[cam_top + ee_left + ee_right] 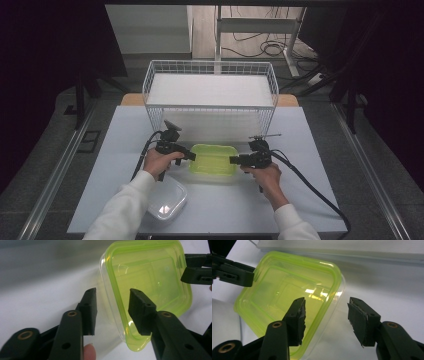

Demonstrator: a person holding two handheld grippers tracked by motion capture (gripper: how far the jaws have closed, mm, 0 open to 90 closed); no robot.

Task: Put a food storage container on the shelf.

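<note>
A clear plastic box with a yellow-green lid (pixel 214 159) lies flat on the white table, in the middle. My left gripper (pixel 192 156) comes at its left end and my right gripper (pixel 232 160) at its right end. In the left gripper view the left gripper (pixel 112 293) stands open, with the lid's rim (pixel 115 302) between its jaws and a gap on each side. The right gripper (pixel 327 300) straddles the opposite rim (pixel 332 307) the same way, its pads apart from the plastic. Each gripper view also catches the other gripper's black jaws at the far end of the box.
A white wire basket (pixel 210 90) with a white board inside stands just behind the box. A second clear plastic container (pixel 167 200) sits near the table's front edge, under the left forearm. Cables trail from both grippers toward the front.
</note>
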